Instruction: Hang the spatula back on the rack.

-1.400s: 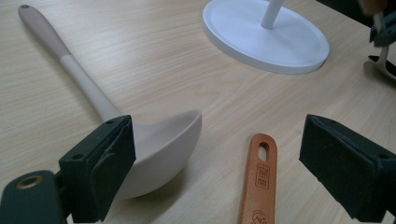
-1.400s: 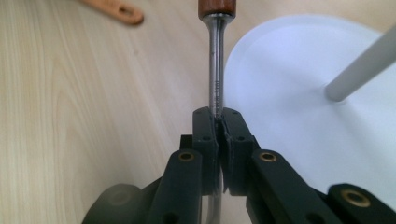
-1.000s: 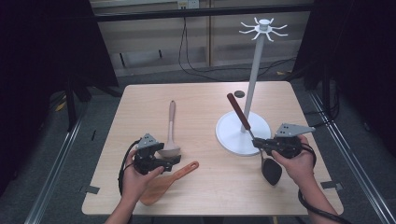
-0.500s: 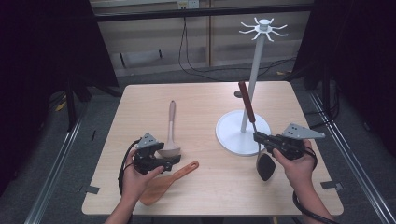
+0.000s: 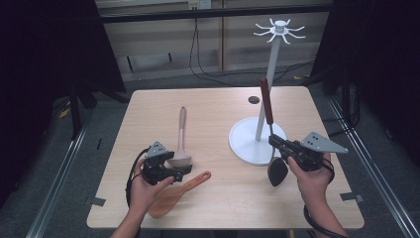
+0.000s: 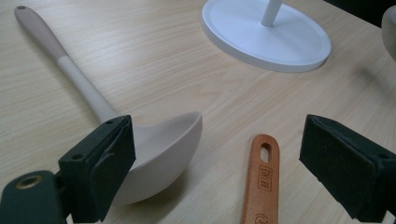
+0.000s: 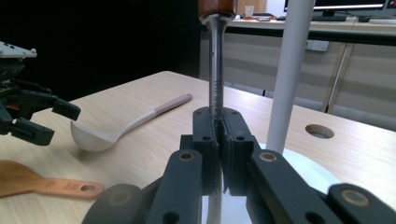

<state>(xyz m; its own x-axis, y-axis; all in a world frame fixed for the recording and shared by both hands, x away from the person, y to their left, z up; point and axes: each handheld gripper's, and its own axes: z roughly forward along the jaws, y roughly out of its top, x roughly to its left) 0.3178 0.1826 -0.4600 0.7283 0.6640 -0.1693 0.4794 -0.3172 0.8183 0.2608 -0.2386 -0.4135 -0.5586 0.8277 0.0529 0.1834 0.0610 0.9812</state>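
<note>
My right gripper (image 5: pixel 274 141) is shut on the metal shaft of a utensil (image 5: pixel 267 101) with a brown wooden handle and a black head (image 5: pixel 277 171). It holds the utensil nearly upright, head down, just in front of the white stand's pole (image 5: pixel 263 99). In the right gripper view the jaws (image 7: pixel 220 135) pinch the shaft (image 7: pixel 216 70), with the pole (image 7: pixel 289 70) close behind. My left gripper (image 5: pixel 185 171) stands open low over the table at the front left. Between its jaws (image 6: pixel 212 158) lie a beige ladle's bowl (image 6: pixel 159 149) and an orange spatula's handle (image 6: pixel 261 182), neither touched.
The white stand has a round base (image 5: pixel 245 144) and a ring of hooks at its top (image 5: pixel 280 29). The beige ladle (image 5: pixel 181 134) lies with its handle pointing away, and the orange spatula (image 5: pixel 173 196) lies near the front edge. A round hole (image 5: pixel 253 99) sits near the table's back.
The right gripper has swung the utensil from a left-leaning tilt to nearly upright, its handle now beside the stand's pole. The left gripper has stayed put.
</note>
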